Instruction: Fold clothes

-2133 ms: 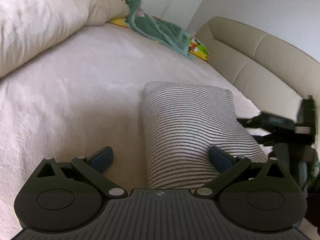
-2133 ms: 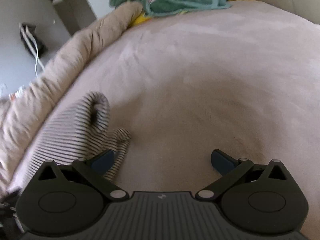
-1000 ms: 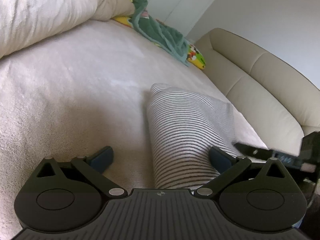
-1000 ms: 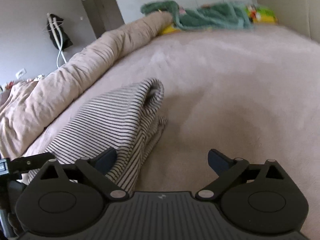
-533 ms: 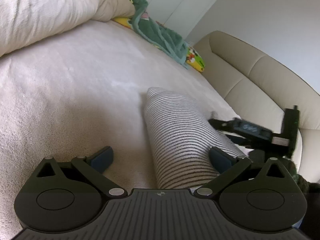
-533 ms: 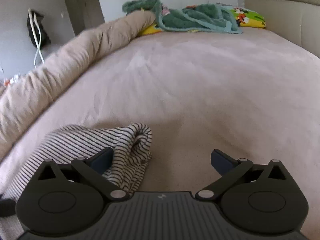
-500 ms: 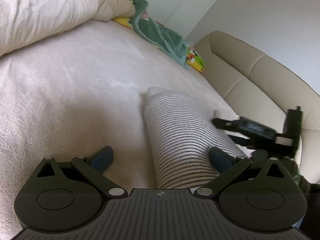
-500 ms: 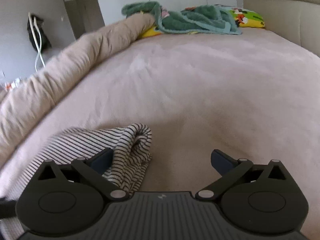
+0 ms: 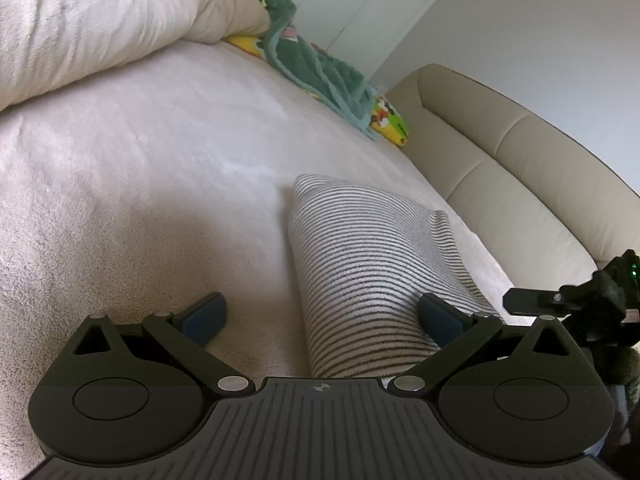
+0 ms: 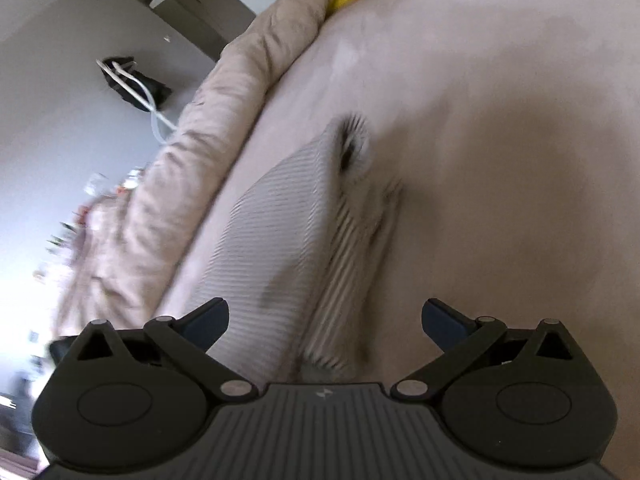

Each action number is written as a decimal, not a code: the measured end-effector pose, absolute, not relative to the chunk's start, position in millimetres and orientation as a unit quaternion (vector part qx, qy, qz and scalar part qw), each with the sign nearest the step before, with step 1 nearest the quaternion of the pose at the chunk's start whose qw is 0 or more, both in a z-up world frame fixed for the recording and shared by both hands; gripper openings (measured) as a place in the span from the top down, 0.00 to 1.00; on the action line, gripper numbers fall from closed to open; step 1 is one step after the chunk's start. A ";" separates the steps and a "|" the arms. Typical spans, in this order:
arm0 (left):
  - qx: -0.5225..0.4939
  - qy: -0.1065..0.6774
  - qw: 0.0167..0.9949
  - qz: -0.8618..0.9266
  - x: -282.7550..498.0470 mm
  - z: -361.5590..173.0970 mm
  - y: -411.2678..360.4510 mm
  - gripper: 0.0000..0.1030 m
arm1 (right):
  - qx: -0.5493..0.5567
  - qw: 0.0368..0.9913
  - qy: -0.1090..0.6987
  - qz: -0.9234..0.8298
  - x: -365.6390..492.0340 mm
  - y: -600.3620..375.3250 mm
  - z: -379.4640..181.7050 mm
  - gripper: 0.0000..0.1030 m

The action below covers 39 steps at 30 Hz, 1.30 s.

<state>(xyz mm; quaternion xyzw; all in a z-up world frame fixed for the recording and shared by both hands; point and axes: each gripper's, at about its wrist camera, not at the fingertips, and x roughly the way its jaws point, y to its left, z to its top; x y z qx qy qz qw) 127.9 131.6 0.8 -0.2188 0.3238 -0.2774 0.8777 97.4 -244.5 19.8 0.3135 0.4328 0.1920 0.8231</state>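
A folded grey-and-white striped garment [image 9: 368, 264] lies on the pale pink bed cover [image 9: 160, 184]. My left gripper [image 9: 320, 316] is open and empty, close over the garment's near end, its right finger beside the fabric. The other gripper shows at the right edge of the left wrist view [image 9: 568, 300]. In the right wrist view the same garment [image 10: 288, 232] appears blurred, lying lengthwise between the open fingers of my right gripper [image 10: 324, 320], which holds nothing.
A rolled beige duvet [image 9: 88, 20] runs along the bed's far left. A green towel [image 9: 320, 68] lies over a yellow printed cloth [image 9: 388, 120] at the far end. A beige padded headboard [image 9: 520, 176] borders the right side. A wall and cables [image 10: 132, 84] show left.
My right gripper has swung fast and tilted; its view is now blurred and looks along the garment's length. The left gripper has barely moved. Both stay open.
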 end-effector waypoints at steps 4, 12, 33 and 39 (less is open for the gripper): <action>-0.224 0.326 0.876 -0.276 129.6 1.1 133.2 0.00 | 0.347 0.797 0.436 0.234 101.2 -219.2 28.0 0.00; -0.197 0.346 0.880 -0.258 131.3 10.7 119.4 0.00 | 0.245 0.858 0.393 0.223 76.6 -224.2 50.9 0.00; 0.038 0.256 0.939 -0.226 56.3 98.1 25.9 0.00 | 0.311 0.878 0.297 0.210 53.6 -291.4 -19.8 0.00; 0.222 0.249 0.902 -0.273 19.4 82.9 -35.0 0.00 | 0.357 0.865 0.268 0.227 46.9 -309.0 -26.2 0.00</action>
